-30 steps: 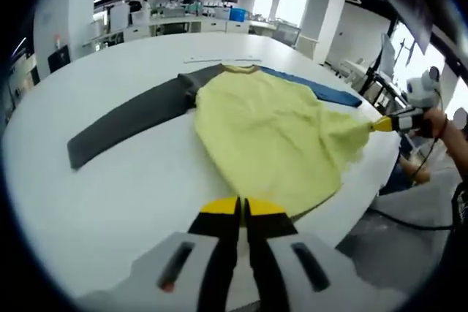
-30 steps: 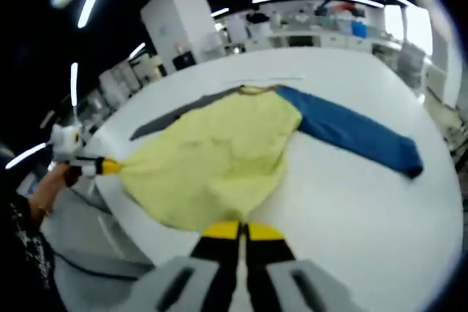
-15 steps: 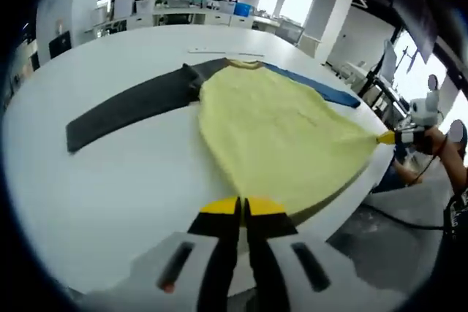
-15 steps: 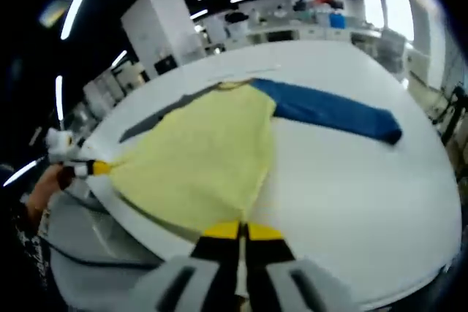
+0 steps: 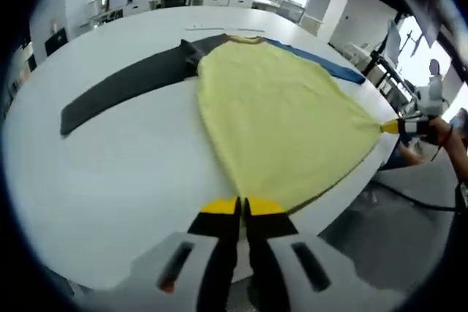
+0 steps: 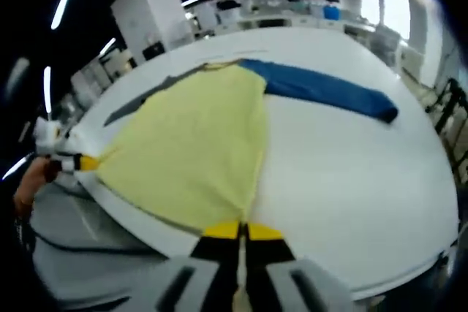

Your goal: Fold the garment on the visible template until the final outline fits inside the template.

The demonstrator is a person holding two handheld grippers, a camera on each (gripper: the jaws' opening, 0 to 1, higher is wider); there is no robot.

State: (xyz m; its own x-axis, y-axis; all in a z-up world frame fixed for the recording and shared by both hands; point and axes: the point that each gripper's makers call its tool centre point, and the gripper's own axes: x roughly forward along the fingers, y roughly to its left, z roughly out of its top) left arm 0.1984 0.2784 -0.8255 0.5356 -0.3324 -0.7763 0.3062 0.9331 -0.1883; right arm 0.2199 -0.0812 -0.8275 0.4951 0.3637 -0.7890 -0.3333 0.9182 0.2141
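Note:
A garment with a yellow body (image 5: 278, 115), a dark grey sleeve (image 5: 124, 85) and a blue sleeve (image 5: 322, 67) lies spread on the white round table (image 5: 110, 173). My left gripper (image 5: 241, 206) is shut on one corner of the yellow hem at the table's near edge. The right gripper (image 5: 398, 127) grips the other hem corner off the table's edge, held in a person's hand. In the right gripper view my right gripper (image 6: 240, 230) is shut on the hem of the yellow body (image 6: 190, 144), and the left gripper (image 6: 84, 162) holds the far corner. The cloth is stretched taut between them.
The blue sleeve (image 6: 322, 89) and grey sleeve (image 6: 139, 100) lie straight out to either side near the collar. A thin pale strip (image 5: 219, 28) lies beyond the collar. Bare tabletop (image 6: 351, 195) flanks the garment. Lab benches and shelves stand in the background.
The hem has been pulled outward and toward the table's near edge. The yellow body has gone from wrinkled to flat and taut. Both cameras have shifted with the hands.

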